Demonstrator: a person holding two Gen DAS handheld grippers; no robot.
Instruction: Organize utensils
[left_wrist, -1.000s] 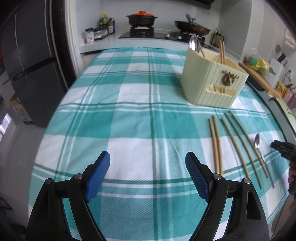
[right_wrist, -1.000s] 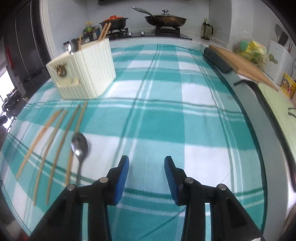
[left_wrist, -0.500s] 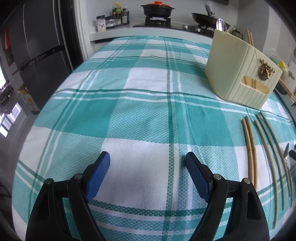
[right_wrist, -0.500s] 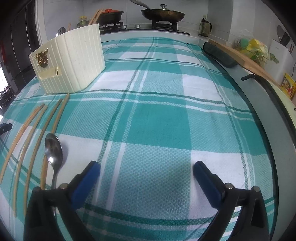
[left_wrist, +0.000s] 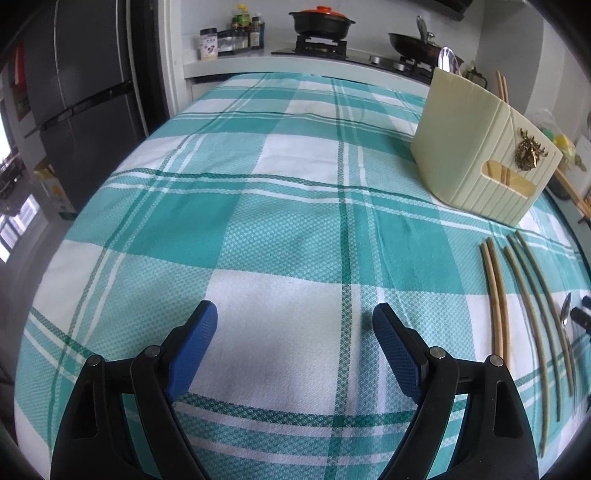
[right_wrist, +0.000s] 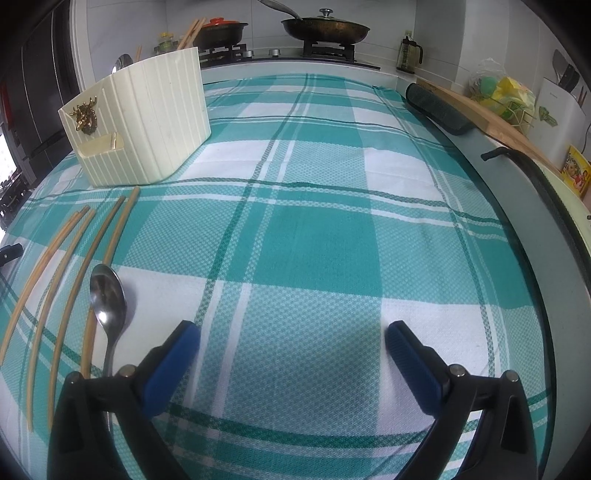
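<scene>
Blue-padded left gripper (left_wrist: 294, 321) and right gripper (right_wrist: 291, 339) both gape empty over the plaid cloth (right_wrist: 314, 236), spoon (right_wrist: 108, 299) and chopsticks (right_wrist: 70, 266) lying near the cream holder (right_wrist: 147, 122).

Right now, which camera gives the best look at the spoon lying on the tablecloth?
The right wrist view: the spoon lies close, its shiny bowl facing up beside the chopsticks. In the left wrist view the spoon is only a thin sliver at the right edge.
</scene>
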